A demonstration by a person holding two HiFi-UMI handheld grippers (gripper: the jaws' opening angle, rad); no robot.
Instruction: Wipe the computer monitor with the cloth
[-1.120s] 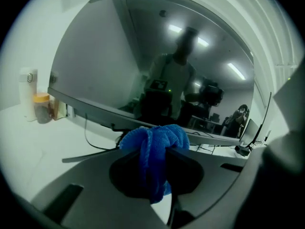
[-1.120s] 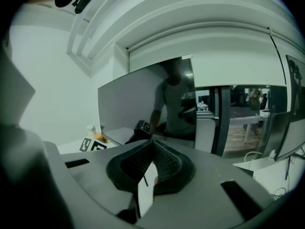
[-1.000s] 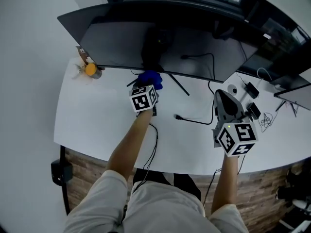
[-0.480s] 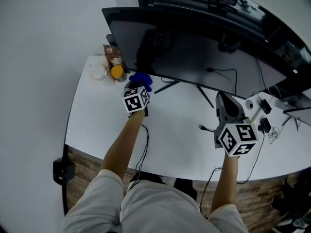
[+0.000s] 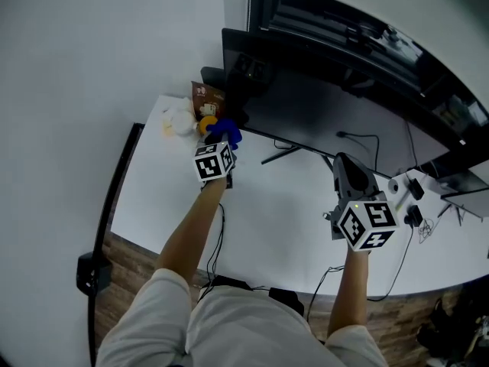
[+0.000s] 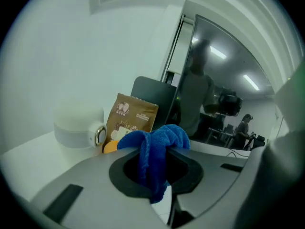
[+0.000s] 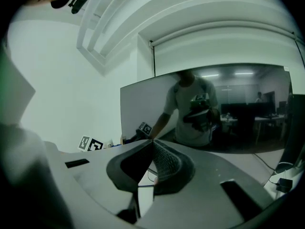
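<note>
A wide dark monitor [image 5: 321, 105] stands at the back of the white desk [image 5: 283, 228]. My left gripper [image 5: 220, 142] is shut on a blue cloth [image 5: 223, 132], held at the monitor's lower left corner. In the left gripper view the cloth [image 6: 155, 147] bunches out between the jaws, with the monitor [image 6: 224, 94] just beyond it. My right gripper [image 5: 348, 168] hovers over the desk in front of the monitor's middle, shut with nothing in it. The right gripper view faces the screen [image 7: 228, 109], which mirrors a person and both grippers.
A brown snack bag [image 5: 208, 98], an orange object [image 5: 206, 125] and a white round object [image 5: 179, 121] crowd the desk's back left corner beside the cloth. Cables [image 5: 359, 140] run under the monitor. Small gadgets [image 5: 409, 189] and a second screen [image 5: 466, 182] sit at the right.
My left gripper has carried the cloth leftward along the monitor's lower edge to its left end by the snack bag. The right gripper stays about where it was.
</note>
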